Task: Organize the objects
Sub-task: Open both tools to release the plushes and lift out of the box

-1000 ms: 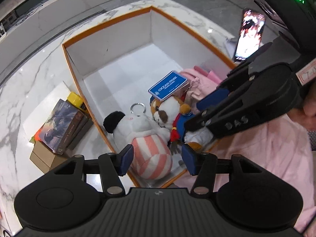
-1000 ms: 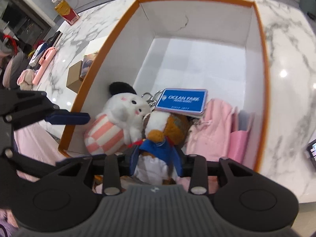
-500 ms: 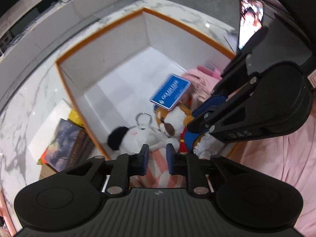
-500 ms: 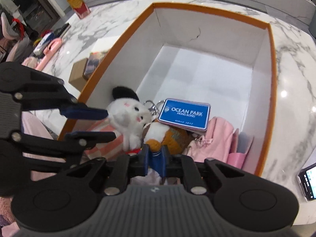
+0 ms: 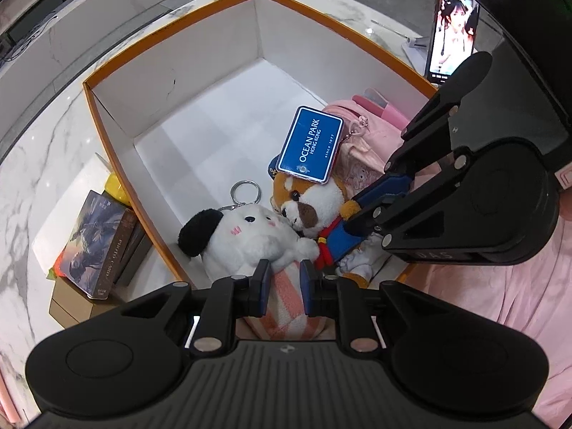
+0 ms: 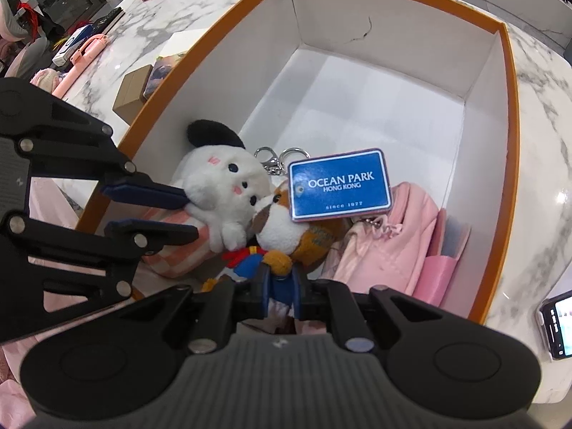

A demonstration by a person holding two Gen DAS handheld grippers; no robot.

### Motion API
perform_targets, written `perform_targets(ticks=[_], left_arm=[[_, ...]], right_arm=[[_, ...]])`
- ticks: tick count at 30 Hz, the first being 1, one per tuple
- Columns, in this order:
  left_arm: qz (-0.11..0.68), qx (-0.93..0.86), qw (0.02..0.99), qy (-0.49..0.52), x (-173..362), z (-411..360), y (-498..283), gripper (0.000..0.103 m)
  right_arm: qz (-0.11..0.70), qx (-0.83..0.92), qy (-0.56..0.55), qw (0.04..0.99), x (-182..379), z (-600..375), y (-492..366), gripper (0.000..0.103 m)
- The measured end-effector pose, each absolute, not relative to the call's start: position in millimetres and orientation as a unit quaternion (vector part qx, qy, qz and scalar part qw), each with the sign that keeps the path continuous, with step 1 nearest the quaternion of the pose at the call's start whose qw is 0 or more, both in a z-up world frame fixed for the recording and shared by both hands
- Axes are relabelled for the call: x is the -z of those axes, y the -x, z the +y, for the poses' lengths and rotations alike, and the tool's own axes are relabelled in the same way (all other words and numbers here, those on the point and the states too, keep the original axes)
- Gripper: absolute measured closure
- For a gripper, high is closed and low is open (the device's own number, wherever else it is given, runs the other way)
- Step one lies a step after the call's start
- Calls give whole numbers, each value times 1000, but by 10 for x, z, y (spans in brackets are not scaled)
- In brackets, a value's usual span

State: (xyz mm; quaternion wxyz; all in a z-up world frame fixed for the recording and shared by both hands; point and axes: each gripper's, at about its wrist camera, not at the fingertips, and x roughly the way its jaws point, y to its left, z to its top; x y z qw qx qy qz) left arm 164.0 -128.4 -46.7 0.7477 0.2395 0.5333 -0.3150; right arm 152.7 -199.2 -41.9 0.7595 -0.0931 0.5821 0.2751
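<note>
Steeply, both tongs (image 5: 283, 283) (image 6: 280, 287) pinch plush toys (image 5: 250, 239).

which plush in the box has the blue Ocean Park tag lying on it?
The brown-and-white plush in the blue outfit, the one the right gripper pinches. The blue tag lies across its head; the white black-eared plush beside it has only a bare key ring.

- White plush dog (image 5: 246, 239): fluffy cloth, striped pink knit-look body
- Brown plush (image 5: 307, 203): short fuzzy pile, blue cloth outfit
- Tag (image 5: 310, 143): glossy blue plastic
- Key ring (image 5: 245, 192): shiny metal
- Box (image 5: 200, 71): matt white card inside, orange edge
- Counter (image 5: 32, 150): polished marble look, v. glossy
- Pink bag (image 6: 389, 246): soft matt cloth
</note>
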Motion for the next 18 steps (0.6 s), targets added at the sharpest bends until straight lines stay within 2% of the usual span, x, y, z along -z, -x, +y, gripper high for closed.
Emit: perform_targets(ticks=[5, 8, 15, 18], left_arm=[[516, 313, 771, -204, 388, -1186, -1616, 79], [496, 309, 791, -180, 287, -1088, -1561, 77], [422, 325, 835, -137, -34, -827, -1455, 73], [381, 317, 858, -137, -134, -677, -1391, 65]], right_arm=[[571, -267, 91, 771, 355, -2007, -1482, 89], [552, -267, 85, 785, 270, -2022, -1414, 84], [480, -287, 70, 826, -16, -1999, -1270, 83], [425, -291, 67, 854, -147, -1949, -1217, 76]])
